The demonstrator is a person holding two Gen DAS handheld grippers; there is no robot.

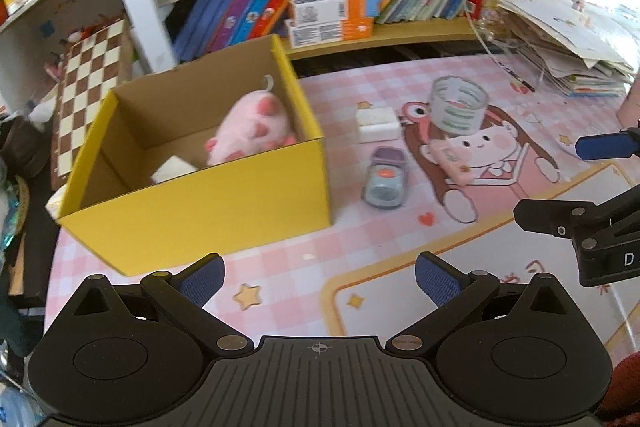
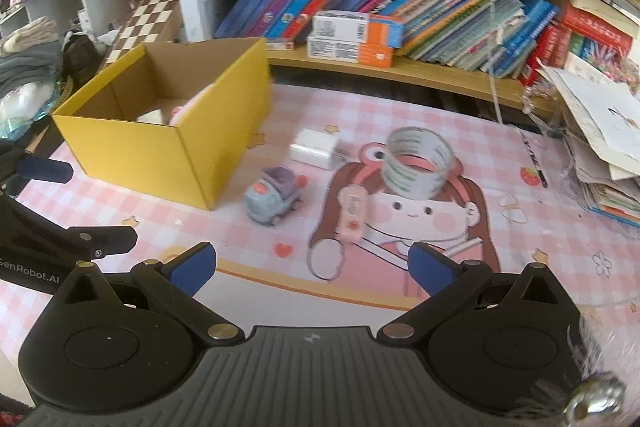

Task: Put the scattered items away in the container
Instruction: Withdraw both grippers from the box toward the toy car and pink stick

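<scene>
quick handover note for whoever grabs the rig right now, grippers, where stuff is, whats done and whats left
Left gripper: open, holding nothing, near the yellow box.
Right gripper: open, holding nothing, facing the loose items.
Done: pink plush toy and a white block are in the box.
Left on the mat: toy car, white charger, tape roll, pink tube. All four must go into the box.
</scene>
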